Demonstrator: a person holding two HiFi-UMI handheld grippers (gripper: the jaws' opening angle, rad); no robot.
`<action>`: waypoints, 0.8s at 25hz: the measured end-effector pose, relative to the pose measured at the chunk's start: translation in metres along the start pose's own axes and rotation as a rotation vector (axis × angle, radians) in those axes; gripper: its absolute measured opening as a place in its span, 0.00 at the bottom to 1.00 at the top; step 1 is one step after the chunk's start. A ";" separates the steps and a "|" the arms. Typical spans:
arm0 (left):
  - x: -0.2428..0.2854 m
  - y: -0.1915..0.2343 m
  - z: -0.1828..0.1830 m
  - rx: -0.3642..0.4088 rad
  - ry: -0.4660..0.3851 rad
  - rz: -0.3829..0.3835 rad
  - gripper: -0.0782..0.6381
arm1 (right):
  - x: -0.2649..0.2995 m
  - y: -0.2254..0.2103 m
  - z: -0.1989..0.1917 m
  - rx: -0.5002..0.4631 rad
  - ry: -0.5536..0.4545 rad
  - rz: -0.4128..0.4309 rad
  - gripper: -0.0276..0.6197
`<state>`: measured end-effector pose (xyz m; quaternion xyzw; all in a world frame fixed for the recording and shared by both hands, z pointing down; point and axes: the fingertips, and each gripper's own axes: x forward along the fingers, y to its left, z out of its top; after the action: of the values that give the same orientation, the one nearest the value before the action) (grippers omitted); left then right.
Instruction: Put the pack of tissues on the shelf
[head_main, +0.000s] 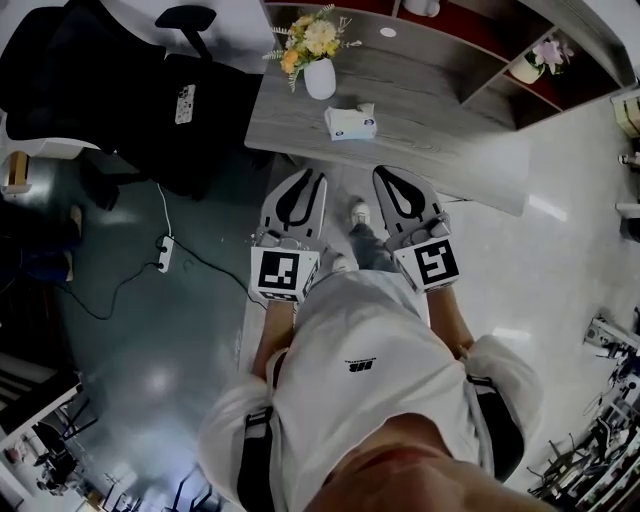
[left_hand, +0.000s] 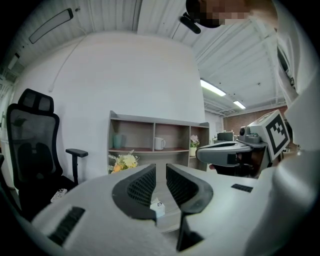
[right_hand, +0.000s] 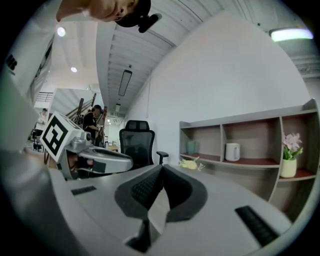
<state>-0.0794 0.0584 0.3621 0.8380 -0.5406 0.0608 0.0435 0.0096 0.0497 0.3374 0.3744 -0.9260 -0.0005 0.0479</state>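
The pack of tissues (head_main: 350, 123) is a small white box lying on the grey wooden desk (head_main: 430, 110), right of a white vase of yellow flowers (head_main: 318, 62). It shows low between the left jaws as the tissue pack (left_hand: 157, 207). The shelf (head_main: 500, 60) stands at the desk's back, and the open compartments of the shelf (left_hand: 155, 135) are also seen in the right gripper view, shelf (right_hand: 250, 142). My left gripper (head_main: 318, 176) hovers short of the desk's front edge, its jaws a narrow gap apart and empty (left_hand: 161, 168). My right gripper (head_main: 383, 172) hangs beside it, jaws touching, holding nothing (right_hand: 161, 171).
A black office chair (head_main: 130, 90) stands left of the desk. A power strip (head_main: 165, 253) and cable lie on the floor. The shelf holds a white mug (left_hand: 159, 143) and a pot of pink flowers (right_hand: 288, 160). Equipment stands at the right (head_main: 610, 340).
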 end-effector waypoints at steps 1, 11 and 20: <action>0.006 0.002 -0.001 -0.001 0.007 0.000 0.21 | 0.004 -0.005 -0.001 0.004 0.003 0.002 0.08; 0.058 0.018 -0.018 -0.020 0.065 0.021 0.21 | 0.039 -0.047 -0.024 0.015 0.057 0.035 0.08; 0.089 0.028 -0.050 -0.047 0.138 0.053 0.21 | 0.064 -0.069 -0.054 0.032 0.115 0.087 0.08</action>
<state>-0.0717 -0.0261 0.4250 0.8161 -0.5594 0.1068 0.0985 0.0167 -0.0427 0.3943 0.3340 -0.9370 0.0380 0.0952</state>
